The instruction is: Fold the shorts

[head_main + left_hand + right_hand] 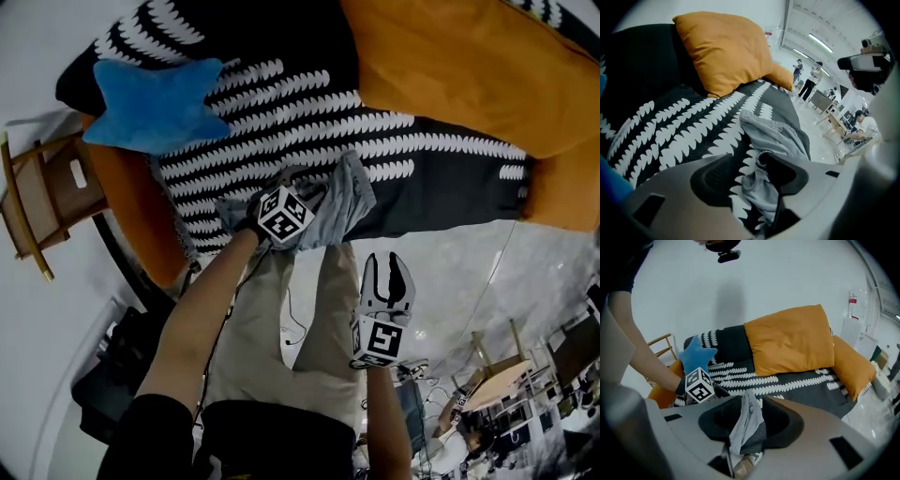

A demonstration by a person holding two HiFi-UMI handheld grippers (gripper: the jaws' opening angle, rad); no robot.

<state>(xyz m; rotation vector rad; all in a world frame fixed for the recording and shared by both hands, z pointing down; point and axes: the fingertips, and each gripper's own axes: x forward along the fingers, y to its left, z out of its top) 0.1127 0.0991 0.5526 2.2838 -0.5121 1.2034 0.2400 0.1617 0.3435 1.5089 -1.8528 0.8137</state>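
Overhead, the grey shorts (339, 202) lie crumpled on the near edge of the patterned sofa cover (309, 112). The left gripper view shows the left gripper (752, 177) parted astride the cloth. The right gripper view shows the right gripper (747, 422) pinching a bunch. Folding seems hardly begun.

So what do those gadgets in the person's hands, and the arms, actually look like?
The left gripper and right gripper are pale grey plastic shells with black-lined fingers. Each carries a cube printed with black-and-white square markers. On the left arm: a black glove and a short black sleeve.
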